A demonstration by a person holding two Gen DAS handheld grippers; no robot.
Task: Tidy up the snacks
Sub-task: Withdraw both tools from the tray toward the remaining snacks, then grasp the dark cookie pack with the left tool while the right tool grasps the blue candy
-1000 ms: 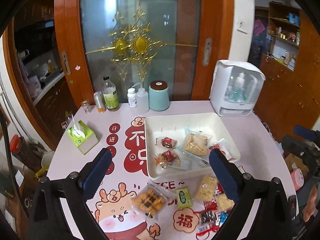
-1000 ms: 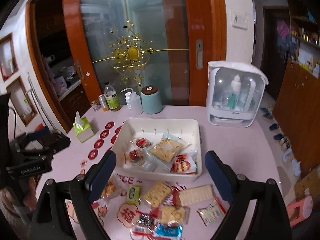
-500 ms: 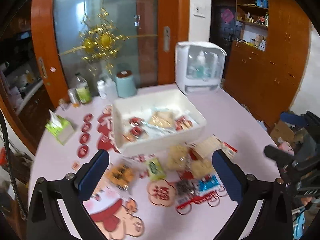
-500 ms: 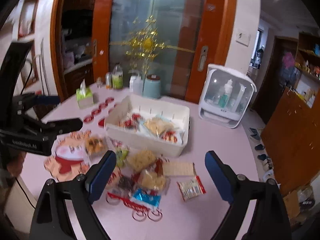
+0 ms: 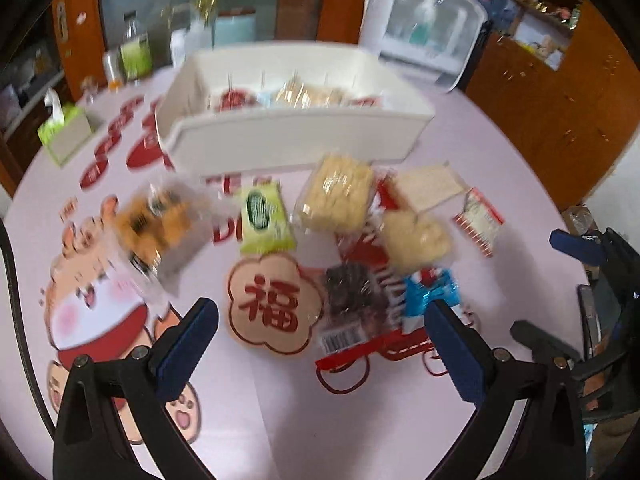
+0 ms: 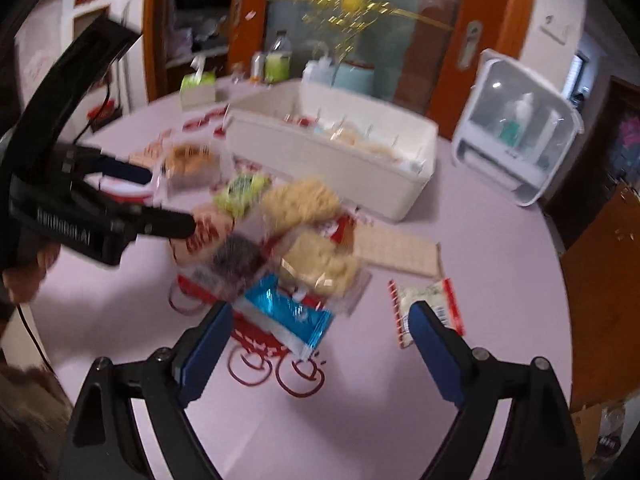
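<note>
A white bin (image 5: 296,136) holds several wrapped snacks on the pink table; it also shows in the right wrist view (image 6: 332,160). Several loose snacks lie in front of it: a green packet (image 5: 266,216), a yellow cracker pack (image 5: 338,196), a dark packet (image 5: 352,296), a blue packet (image 5: 430,290) and an orange pack (image 5: 160,220). My left gripper (image 5: 320,344) is open and empty, low over the dark and blue packets. My right gripper (image 6: 318,344) is open and empty, just above the blue packet (image 6: 286,316). The red-edged packet (image 6: 426,304) lies by its right finger.
A white appliance (image 5: 424,28) stands behind the bin at the right. A tissue box (image 5: 66,132), bottles (image 5: 136,56) and a teal canister (image 5: 234,30) stand at the back left. The table's edge curves close on the right (image 5: 560,220). The views are blurred.
Both grippers have dropped lower and closer to the loose snacks in front of the bin. Both stay open and empty.
</note>
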